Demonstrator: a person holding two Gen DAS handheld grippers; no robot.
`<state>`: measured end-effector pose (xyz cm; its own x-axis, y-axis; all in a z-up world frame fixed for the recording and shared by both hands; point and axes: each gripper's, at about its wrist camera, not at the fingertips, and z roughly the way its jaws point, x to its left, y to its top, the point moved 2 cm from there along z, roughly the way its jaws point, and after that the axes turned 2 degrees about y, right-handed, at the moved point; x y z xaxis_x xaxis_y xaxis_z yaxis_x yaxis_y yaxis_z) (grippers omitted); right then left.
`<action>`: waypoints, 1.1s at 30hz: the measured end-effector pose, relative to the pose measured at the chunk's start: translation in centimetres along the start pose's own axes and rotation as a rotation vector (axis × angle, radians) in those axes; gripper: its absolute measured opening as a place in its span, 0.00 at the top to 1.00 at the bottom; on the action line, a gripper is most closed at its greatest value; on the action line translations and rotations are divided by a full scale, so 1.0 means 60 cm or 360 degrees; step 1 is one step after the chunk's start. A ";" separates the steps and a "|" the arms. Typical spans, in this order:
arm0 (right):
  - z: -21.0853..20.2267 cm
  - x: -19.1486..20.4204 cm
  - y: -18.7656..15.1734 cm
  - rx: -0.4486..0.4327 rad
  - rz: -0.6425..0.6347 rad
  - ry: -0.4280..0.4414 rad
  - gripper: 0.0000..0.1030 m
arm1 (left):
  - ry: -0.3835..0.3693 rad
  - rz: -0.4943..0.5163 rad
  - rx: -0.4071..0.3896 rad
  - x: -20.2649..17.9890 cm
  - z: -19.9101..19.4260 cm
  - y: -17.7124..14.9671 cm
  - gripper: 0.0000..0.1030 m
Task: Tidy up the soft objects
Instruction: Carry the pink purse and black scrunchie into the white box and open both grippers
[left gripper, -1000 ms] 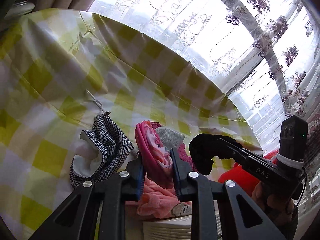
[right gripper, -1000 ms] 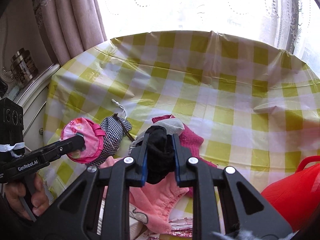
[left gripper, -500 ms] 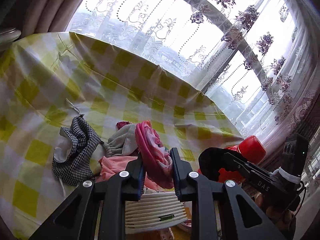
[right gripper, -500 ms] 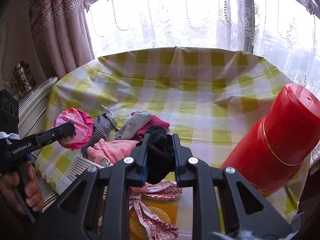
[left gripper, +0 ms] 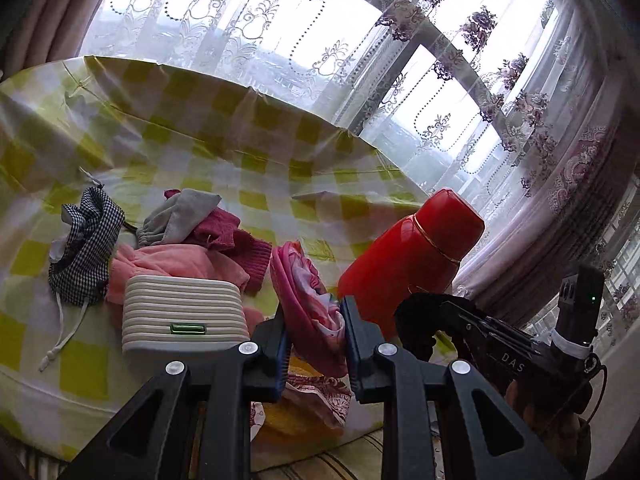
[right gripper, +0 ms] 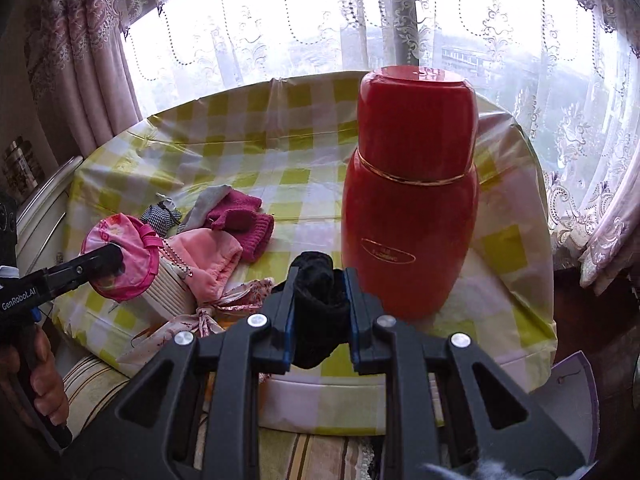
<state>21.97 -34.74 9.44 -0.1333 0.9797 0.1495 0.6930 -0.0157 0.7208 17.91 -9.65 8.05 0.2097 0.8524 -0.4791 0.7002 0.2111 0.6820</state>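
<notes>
My left gripper (left gripper: 314,316) is shut on a pink printed fabric piece (left gripper: 308,296), held up over the table's near edge; the same piece (right gripper: 120,256) shows at the left in the right wrist view. My right gripper (right gripper: 318,292) is shut on a black sock (right gripper: 318,308), seen also as a black sock (left gripper: 416,324) in the left wrist view. On the checked tablecloth (left gripper: 224,128) lie a houndstooth pouch (left gripper: 84,248), a grey cloth (left gripper: 180,216), a maroon knit (left gripper: 236,244) and a pink fleece piece (left gripper: 172,264).
A tall red flask (right gripper: 412,200) stands on the table's right side, just beyond the sock. A white ribbed box (left gripper: 184,312) sits at the near edge, with a floral scarf (right gripper: 224,304) draped beside it. Lace curtains and a window lie behind.
Both grippers have drawn back from the cloth pile and swung right, carrying the pink piece and the black sock. The red flask and white box have come fully into view.
</notes>
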 end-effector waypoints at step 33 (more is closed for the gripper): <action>-0.144 -0.249 -0.150 0.0111 0.0271 -0.0504 0.75 | -0.0347 0.0469 0.0539 -0.284 0.098 -0.196 0.76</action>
<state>11.61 -50.97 6.58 0.2065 0.9777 0.0388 0.7345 -0.1811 0.6540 10.13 -29.48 4.97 0.5445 0.7250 -0.4217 0.7644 -0.2219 0.6054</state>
